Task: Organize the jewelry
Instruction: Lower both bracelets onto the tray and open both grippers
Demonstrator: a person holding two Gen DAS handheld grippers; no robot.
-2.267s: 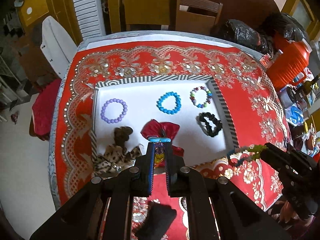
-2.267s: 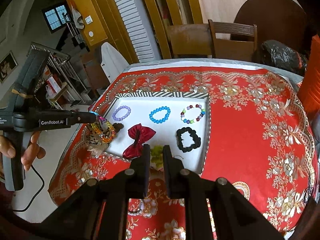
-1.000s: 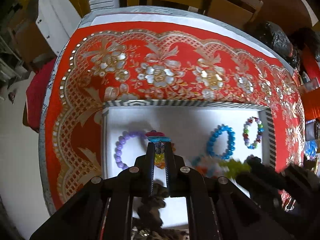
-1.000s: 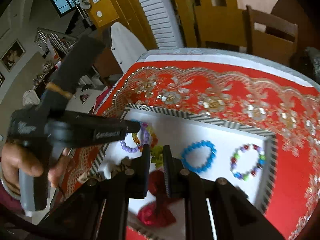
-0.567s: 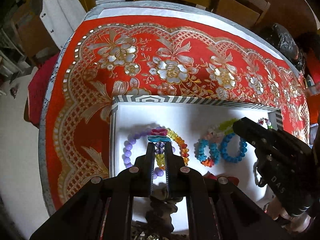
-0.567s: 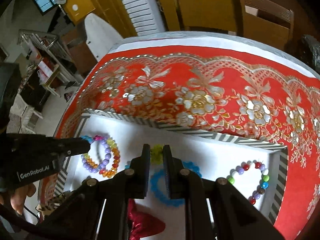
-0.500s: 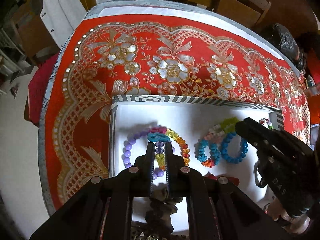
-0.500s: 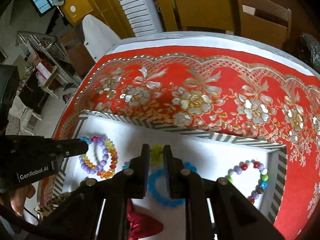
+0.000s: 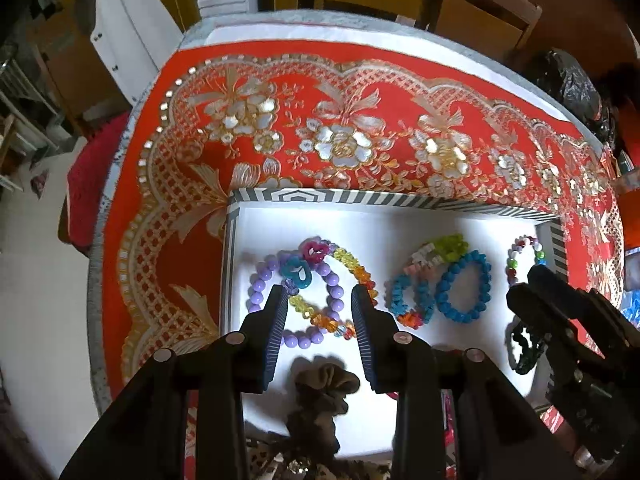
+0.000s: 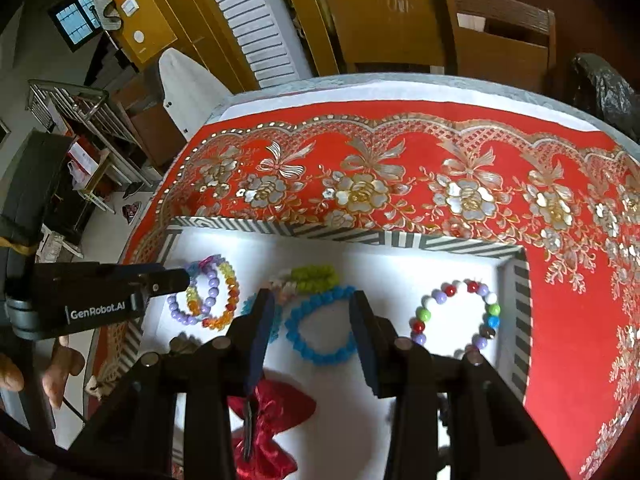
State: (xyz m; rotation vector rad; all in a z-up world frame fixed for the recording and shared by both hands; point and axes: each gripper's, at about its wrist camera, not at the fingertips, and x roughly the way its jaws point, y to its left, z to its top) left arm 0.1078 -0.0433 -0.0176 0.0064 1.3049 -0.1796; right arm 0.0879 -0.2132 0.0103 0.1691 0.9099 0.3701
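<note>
A white tray [image 9: 360, 224] with a striped rim sits on the red tablecloth. My left gripper [image 9: 320, 304] is open and empty just above a rainbow bead bracelet [image 9: 352, 268] that lies across the purple bracelet [image 9: 256, 292]. My right gripper [image 10: 310, 304] is open and empty over the blue bracelet [image 10: 320, 354]; a pastel green-and-blue bracelet [image 10: 312, 274] lies against it. The pastel bracelet [image 9: 440, 246] and blue bracelet [image 9: 464, 316] also show in the left wrist view. A multicolour bracelet [image 10: 456, 292] lies at the tray's right.
A red bow [image 10: 268, 432], a brown scrunchie [image 9: 324, 384] and a black scrunchie [image 9: 520, 356] lie in the tray's near half. Wooden chairs [image 10: 496, 40] stand behind the table. The red cloth [image 10: 400, 152] covers the table beyond the tray.
Both grippers have opened. The rainbow bracelet has dropped onto the purple one, and the pastel bracelet now lies beside the blue one.
</note>
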